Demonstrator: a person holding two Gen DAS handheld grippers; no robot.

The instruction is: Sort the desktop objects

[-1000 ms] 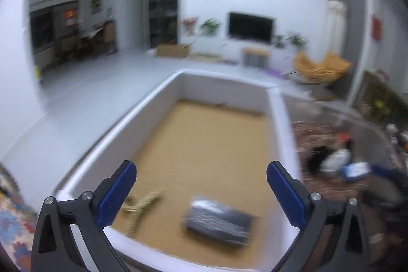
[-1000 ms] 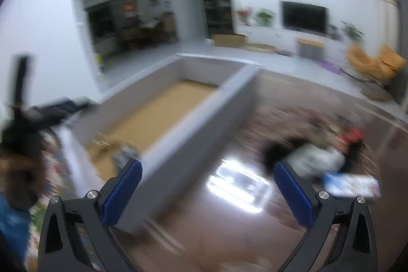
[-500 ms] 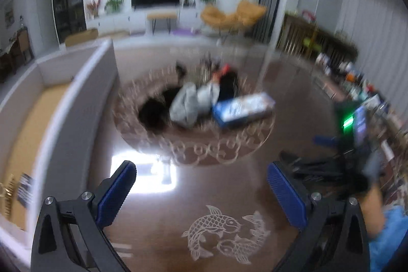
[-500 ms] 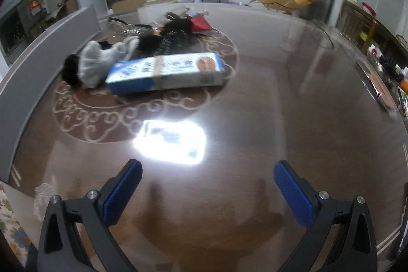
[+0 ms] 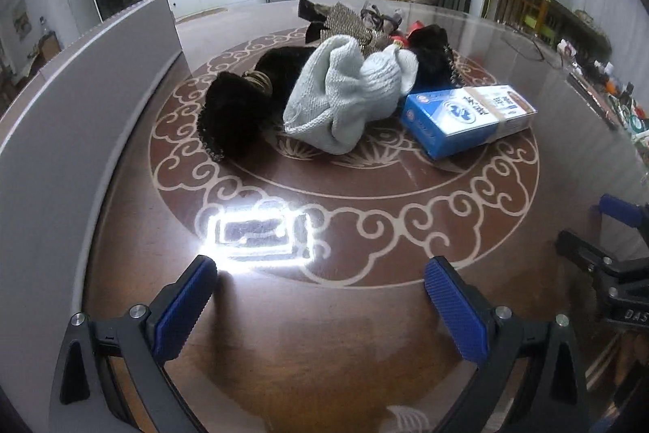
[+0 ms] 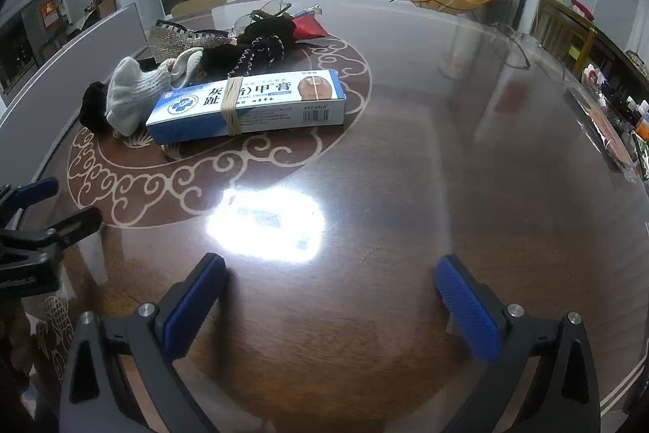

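Note:
A pile of objects lies on the dark glossy table: a blue and white cream box (image 5: 466, 118) (image 6: 247, 106) with a rubber band, a grey knit item (image 5: 344, 96) (image 6: 130, 92), black furry items (image 5: 239, 104) (image 6: 259, 43), a glittery piece (image 5: 344, 21) and something red (image 6: 308, 27). My left gripper (image 5: 320, 303) is open and empty, well short of the pile. My right gripper (image 6: 330, 301) is open and empty, to the right and short of the box.
A grey-walled storage box (image 5: 61, 116) (image 6: 73, 55) stands along the table's left side. A bright lamp reflection (image 5: 255, 230) lies on the table top. The other gripper shows at the view edges (image 5: 616, 254) (image 6: 32, 226). Small clutter sits at the far right edge (image 6: 616, 120).
Both grippers have swung right, away from the grey storage box and its contents, to face the pile on the table. Both stayed open.

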